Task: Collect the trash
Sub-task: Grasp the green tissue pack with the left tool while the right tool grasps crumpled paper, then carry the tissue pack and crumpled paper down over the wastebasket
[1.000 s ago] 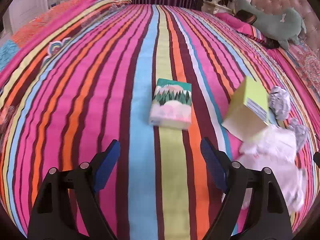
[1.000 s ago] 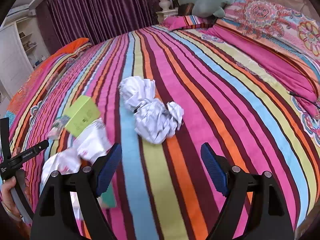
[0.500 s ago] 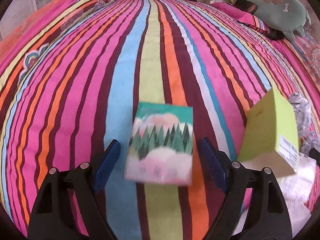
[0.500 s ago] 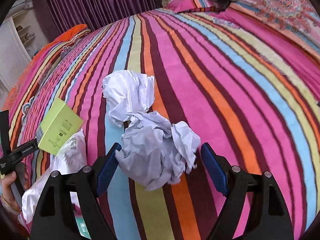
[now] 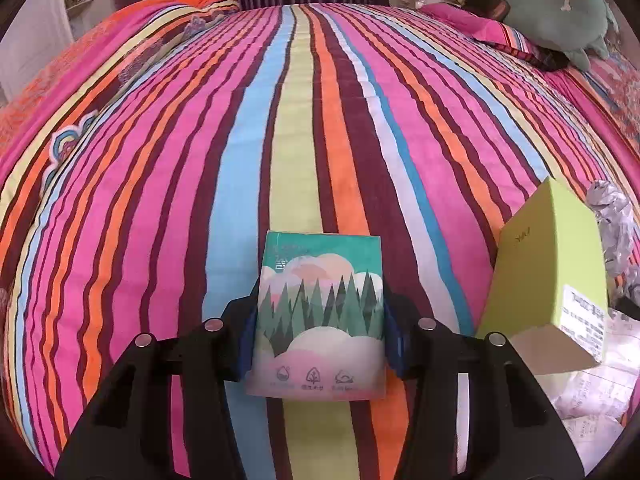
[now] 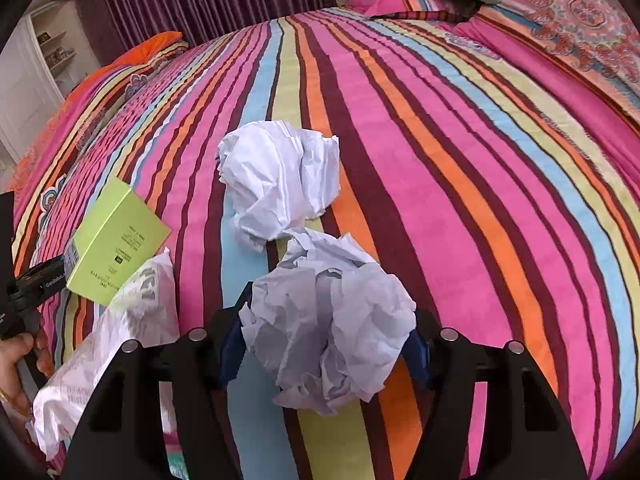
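I counted five bits of trash on the striped bed (image 5: 304,128). One tissue pack (image 5: 320,312) with a forest-and-clouds print sat clamped between the blue pads of my left gripper (image 5: 320,338), the jaws pressed to its two long sides; small writing ran along its lower edge, too fine for me to read. Two crumpled paper balls lay in the right wrist view — the nearer ball (image 6: 328,332) sat between the pads of my right gripper (image 6: 324,348), whose jaws were closing and already touched the paper on both sides, while the farther ball (image 6: 280,180) lay just beyond, touching it. One lime-green carton (image 6: 116,244) stood tilted to the left, with a white label and small print I could not make out. One white plastic bag (image 6: 104,344) with grey lettering lay crumpled beside the carton. A hand (image 6: 16,364) showed at the left edge. One green plush toy (image 5: 556,8) rested by the pillows.
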Demonstrator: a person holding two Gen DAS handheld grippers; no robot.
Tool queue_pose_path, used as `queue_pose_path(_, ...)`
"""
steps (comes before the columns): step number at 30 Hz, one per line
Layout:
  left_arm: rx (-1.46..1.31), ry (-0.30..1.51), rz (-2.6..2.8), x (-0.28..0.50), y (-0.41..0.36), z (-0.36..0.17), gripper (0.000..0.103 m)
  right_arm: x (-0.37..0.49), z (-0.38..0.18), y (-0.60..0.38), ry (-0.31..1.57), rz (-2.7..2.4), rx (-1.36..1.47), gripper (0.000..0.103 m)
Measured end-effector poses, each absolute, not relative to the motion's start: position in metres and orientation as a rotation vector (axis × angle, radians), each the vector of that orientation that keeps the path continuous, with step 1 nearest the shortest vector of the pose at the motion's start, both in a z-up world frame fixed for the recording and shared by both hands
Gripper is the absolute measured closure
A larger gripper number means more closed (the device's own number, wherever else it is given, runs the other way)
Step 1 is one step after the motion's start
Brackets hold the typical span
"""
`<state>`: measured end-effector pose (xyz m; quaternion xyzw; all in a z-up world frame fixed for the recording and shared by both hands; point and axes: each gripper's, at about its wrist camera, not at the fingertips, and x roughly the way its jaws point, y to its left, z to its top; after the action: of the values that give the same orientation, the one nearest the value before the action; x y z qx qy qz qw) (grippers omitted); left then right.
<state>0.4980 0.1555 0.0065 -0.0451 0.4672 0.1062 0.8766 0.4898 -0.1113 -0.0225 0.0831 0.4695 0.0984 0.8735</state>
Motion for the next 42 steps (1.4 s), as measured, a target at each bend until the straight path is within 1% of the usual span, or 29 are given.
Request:
queue_pose_path(7, -0.123, 0.955, 0.231, 0.466, 0.153, 0.025, 0.054, 0.465, -0.005, -0.119, 0.968, 0.183, 0.18, 0.043)
queue_pose_path(15, -0.117, 0.921, 0.229, 0.393, 0.147, 0.048, 0.054, 0.419, 0.009, -0.126, 0.953, 0.168, 0.188, 0.043)
queue_pose_path(30, -0.18, 0.916, 0.211, 0.253, 0.133, 0.038, 0.054, 0.324, 0.002, -0.132, 0.955, 0.21, 0.265, 0.043)
queue_pose_path(42, -0.203, 0.912, 0.181, 0.171, 0.112, 0.04, 0.054, 0.253, 0.015, -0.127, 0.914, 0.243, 0.302, 0.043)
